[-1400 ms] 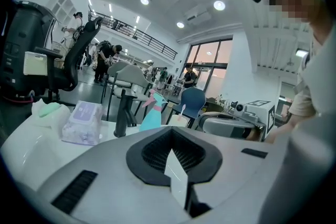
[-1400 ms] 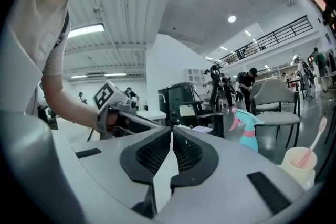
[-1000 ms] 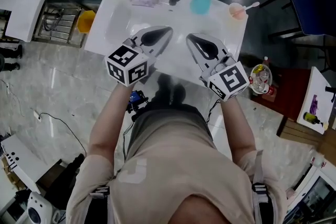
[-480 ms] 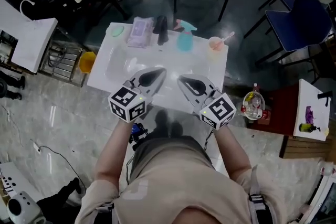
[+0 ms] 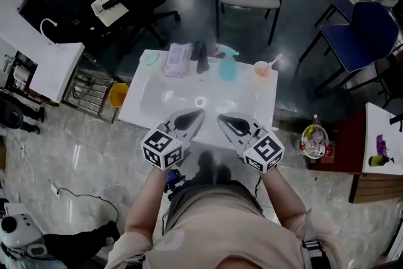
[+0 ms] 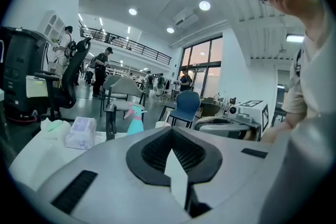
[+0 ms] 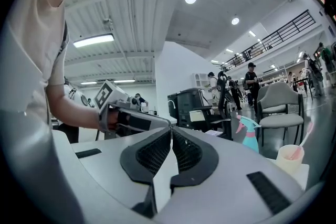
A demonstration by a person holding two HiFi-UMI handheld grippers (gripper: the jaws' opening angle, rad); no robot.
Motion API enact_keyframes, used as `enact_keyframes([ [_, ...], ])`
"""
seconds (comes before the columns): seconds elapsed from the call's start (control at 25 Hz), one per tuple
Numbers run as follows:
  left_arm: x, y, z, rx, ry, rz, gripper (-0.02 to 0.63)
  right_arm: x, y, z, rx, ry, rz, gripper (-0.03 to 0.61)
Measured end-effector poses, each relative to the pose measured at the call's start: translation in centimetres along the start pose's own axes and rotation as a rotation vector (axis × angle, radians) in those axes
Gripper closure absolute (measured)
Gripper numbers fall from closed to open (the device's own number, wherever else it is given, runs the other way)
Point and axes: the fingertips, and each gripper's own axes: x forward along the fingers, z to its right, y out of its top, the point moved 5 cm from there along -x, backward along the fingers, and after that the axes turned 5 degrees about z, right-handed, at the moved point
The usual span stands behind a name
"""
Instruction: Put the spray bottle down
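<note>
The spray bottle is seen standing upright near the far edge of the white table, between a dark object and a cup, well apart from both grippers. The left gripper and the right gripper are held side by side over the table's near part, each with its jaws pressed together and nothing gripped.
</note>
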Motion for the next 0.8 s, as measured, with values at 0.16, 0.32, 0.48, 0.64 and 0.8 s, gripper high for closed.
enact_keyframes([
  [0.16,-0.70,-0.08,0.38,0.000,0.018,-0.001,0.609,0.07,0.16,-0.58,-0.003,0.026,0.001,0.549],
  [0.32,-1.03,-0.27,0.59,-0.001,0.026,-0.004,0.609,0.09,0.11,-0.81,0.001,0.037,-0.005,0.549],
  [0.48,-0.98,-0.28,0.58,0.000,0.028,-0.005,0.609,-0.09,-0.15,-0.83,0.006,0.040,-0.014,0.551],
  [0.64,-1.00,-0.23,0.51,0.007,0.021,-0.013,0.609,-0.22,-0.36,-0.76,0.013,0.033,-0.017,0.551],
  [0.8,-1.14,-0.11,0.08,0.010,0.011,-0.013,0.609,-0.08,-0.41,-0.70,0.005,0.017,-0.021,0.552],
])
